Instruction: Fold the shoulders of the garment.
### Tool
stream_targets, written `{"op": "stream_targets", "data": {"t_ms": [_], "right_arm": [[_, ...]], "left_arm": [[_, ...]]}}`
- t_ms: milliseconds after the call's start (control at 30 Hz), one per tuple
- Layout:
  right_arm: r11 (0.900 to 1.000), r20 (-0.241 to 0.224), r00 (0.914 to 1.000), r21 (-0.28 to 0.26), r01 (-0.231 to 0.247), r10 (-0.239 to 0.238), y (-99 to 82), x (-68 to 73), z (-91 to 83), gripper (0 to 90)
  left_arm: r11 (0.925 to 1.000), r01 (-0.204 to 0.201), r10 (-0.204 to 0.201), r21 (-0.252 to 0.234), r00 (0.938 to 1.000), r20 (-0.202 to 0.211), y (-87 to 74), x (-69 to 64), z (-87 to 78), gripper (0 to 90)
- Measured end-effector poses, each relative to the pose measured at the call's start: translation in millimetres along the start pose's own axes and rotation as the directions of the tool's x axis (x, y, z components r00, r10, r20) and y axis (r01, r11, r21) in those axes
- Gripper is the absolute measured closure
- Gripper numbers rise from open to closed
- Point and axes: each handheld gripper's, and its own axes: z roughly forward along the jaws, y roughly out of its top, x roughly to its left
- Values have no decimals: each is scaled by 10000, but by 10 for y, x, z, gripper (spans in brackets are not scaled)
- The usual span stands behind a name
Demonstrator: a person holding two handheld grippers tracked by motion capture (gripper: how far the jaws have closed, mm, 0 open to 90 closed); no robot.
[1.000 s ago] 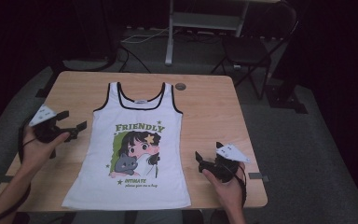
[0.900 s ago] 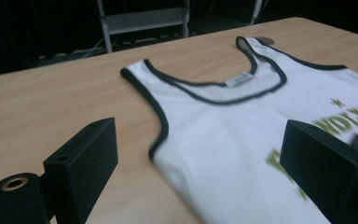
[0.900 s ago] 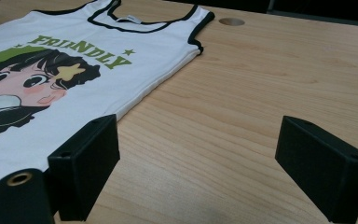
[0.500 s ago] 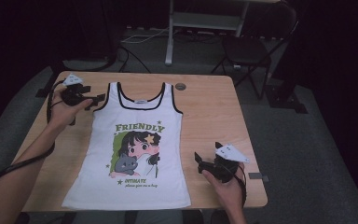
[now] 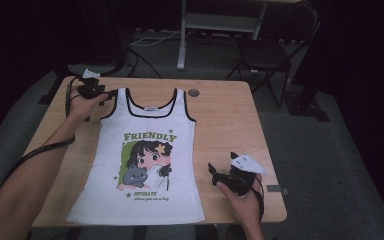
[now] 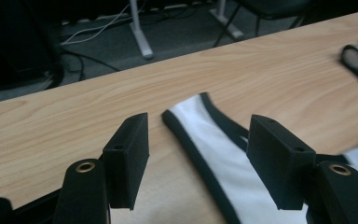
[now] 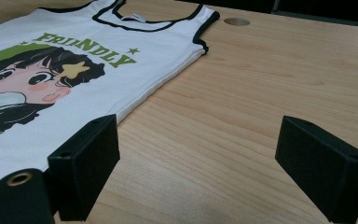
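A white tank top with black trim, a cartoon girl and the word FRIENDLY lies flat on the wooden table. My left gripper is at the top's left shoulder strap. In the left gripper view that strap lies between the gripper's two jaws, which have just been closing; the pads stand apart from the cloth. My right gripper rests open on bare wood beside the top's right edge. In the right gripper view nothing sits between its jaws, and the top lies to their left.
A round cable hole sits in the table near the far edge, right of the neckline. A dark chair and a desk leg stand behind the table. Bare wood stretches right of the top.
My left hand has travelled from the table's left edge up to the far-left shoulder strap, and its jaws have narrowed around the strap. The right hand has stayed put.
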Motion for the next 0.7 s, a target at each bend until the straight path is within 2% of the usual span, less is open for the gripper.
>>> {"op": "stream_targets", "data": {"t_ms": [67,167,267,433,567,700], "right_arm": [[10000,11,10000,19,63,-63,0,4,-1,129],[9999,-11,10000,38,97,-97,2,7,4,129],[9999,-37,9999,52,97,-97,4,10,10,129],[10000,-100,9999,25,66,-66,6,13,15,129],[10000,-122,9999,15,54,-54,6,14,15,129],[10000,-144,9999,17,74,-74,6,17,15,129]], "left_arm": [[9997,-192,193,145,9998,-59,1,6,62,436],[9994,-188,190,290,9998,-83,0,18,148,460],[9987,-110,111,488,9999,-24,-19,25,250,461],[9984,266,-263,489,9996,-71,-68,49,380,462],[9974,272,-265,666,9996,-125,-104,65,438,459],[9975,161,-156,684,9998,-79,-64,42,468,459]]}}
